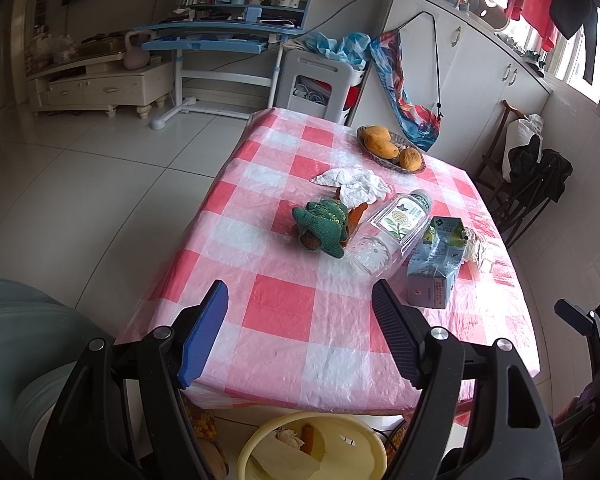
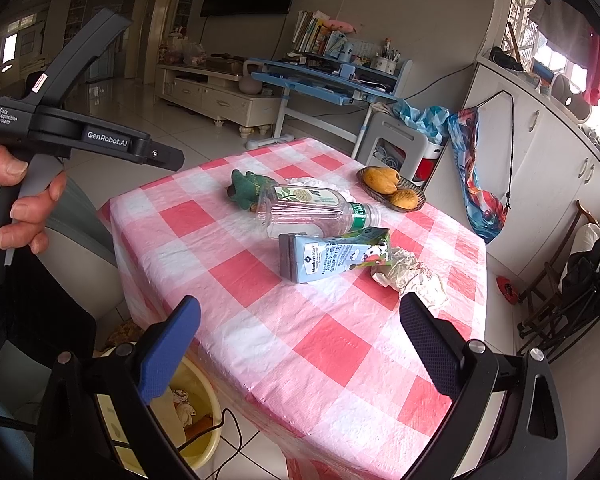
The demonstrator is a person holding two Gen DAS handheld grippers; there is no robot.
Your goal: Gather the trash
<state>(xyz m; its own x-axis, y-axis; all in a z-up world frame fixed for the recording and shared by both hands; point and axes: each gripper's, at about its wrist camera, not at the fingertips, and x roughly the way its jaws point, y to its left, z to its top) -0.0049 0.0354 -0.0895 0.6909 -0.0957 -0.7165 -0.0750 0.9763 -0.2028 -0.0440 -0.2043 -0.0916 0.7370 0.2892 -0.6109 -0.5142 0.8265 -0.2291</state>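
Trash lies in a loose cluster on the far half of the checked tablecloth [image 1: 284, 312], seen from the left wrist: a crumpled white tissue [image 1: 356, 184], a clear plastic bottle [image 1: 392, 232] on its side, a blue milk carton [image 1: 436, 268] just beside it, and a wad of paper [image 1: 480, 252] past the carton. A green knitted toy [image 1: 322, 226] sits touching the bottle's left side, and a basket of mangoes [image 1: 392, 148] stands farther back; neither reads as rubbish. The left gripper [image 1: 300, 332] hangs over the near edge of the table, jaws wide and nothing between them. Below the table edge a yellow bin [image 1: 312, 452] already holds some scraps.

From the right wrist, the right gripper [image 2: 300, 344] is likewise spread wide and empty, above the near corner of the table, well short of the carton [image 2: 332, 256] and the paper wad [image 2: 412, 276]. The bottle [image 2: 312, 212] lies behind the carton. A hand [image 2: 16, 200] grips the handle of the left gripper at the upper left. The bin [image 2: 196, 420] sits on the floor by the table's corner.

This looks like the pause before a pick, with several pieces not yet collected. The next move calls for reaching one gripper forward to the nearest piece, probably the carton or paper wad, closing on it, then carrying it back to the bin.
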